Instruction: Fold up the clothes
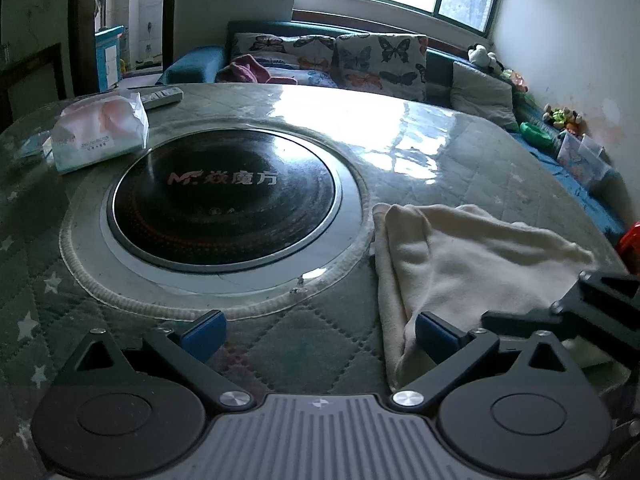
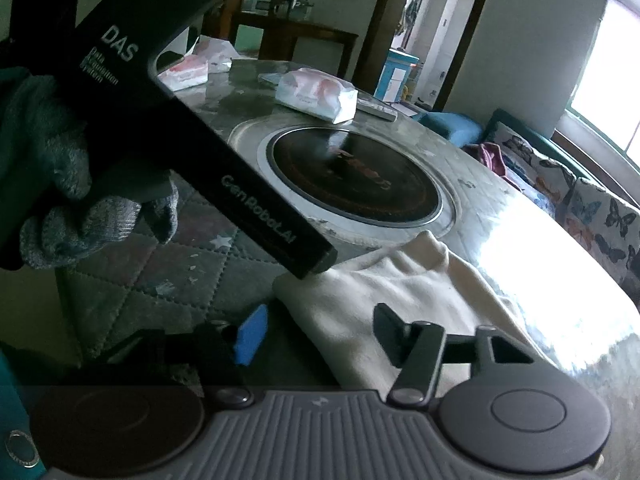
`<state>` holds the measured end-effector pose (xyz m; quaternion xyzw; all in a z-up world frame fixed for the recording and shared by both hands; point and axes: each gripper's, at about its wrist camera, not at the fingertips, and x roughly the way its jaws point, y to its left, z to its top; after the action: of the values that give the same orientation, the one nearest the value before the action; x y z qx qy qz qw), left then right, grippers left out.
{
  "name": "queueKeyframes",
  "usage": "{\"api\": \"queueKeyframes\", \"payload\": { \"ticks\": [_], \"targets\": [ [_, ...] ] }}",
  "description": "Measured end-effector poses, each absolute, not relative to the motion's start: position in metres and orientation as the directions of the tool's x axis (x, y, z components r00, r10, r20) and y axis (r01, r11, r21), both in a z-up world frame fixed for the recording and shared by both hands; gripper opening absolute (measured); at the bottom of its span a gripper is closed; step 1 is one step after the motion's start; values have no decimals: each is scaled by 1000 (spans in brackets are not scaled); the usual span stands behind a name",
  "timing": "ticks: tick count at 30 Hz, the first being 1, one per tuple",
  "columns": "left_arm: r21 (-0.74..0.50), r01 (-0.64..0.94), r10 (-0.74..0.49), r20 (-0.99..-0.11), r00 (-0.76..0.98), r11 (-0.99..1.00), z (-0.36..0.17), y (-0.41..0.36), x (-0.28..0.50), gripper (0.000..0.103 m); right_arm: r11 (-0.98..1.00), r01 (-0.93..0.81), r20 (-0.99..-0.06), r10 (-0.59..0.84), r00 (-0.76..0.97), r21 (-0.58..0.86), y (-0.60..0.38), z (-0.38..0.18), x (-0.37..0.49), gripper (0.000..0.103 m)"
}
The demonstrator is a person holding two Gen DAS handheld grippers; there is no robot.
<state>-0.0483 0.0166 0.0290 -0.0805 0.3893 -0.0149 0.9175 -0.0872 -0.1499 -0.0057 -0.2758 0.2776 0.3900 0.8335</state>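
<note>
A cream cloth [image 1: 460, 264] lies folded on the quilted round table, to the right of the black hotplate. My left gripper [image 1: 320, 334] is open and empty, low over the table, with its right pad [image 1: 436, 336] at the cloth's near left edge. In the right wrist view the cloth [image 2: 400, 300] lies just ahead of my right gripper [image 2: 320, 334], which is open and empty, its right finger over the cloth. The left gripper's black body [image 2: 224, 168] and a gloved hand [image 2: 52, 184] cross that view's left side.
The black hotplate [image 1: 224, 196] is set in the table's middle. A tissue pack [image 1: 100, 132] and a remote [image 1: 160, 96] lie at the far left. A butterfly-print sofa [image 1: 360, 60] stands behind the table. The table's edge [image 1: 600, 240] runs right of the cloth.
</note>
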Motion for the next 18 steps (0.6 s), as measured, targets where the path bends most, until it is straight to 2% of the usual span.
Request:
{"api": "queueKeyframes", "payload": {
  "ticks": [7,9,11,12,18],
  "targets": [
    [-286,-56,-170,-701,692,956,32,29,-47,93,526,-808,-685,487,542,-266,-146,-8,-86,34],
    [-322,-63,-192,-700,688,945,32,30,-47,91,531,-807,-688,486,539,-257,-147,-9,-84,24],
    [-356,-70,-215,-697,684,932,32,32,-46,91,541,-804,-687,487,540,-249,-149,-8,-81,19],
    [-371,-75,-224,-696,682,926,32,33,-46,91,546,-802,-684,491,540,-242,-150,-7,-80,14],
    [-470,-87,-299,-681,668,878,32,37,-45,91,587,-790,-662,522,537,-178,-161,0,-70,6]
  ]
}}
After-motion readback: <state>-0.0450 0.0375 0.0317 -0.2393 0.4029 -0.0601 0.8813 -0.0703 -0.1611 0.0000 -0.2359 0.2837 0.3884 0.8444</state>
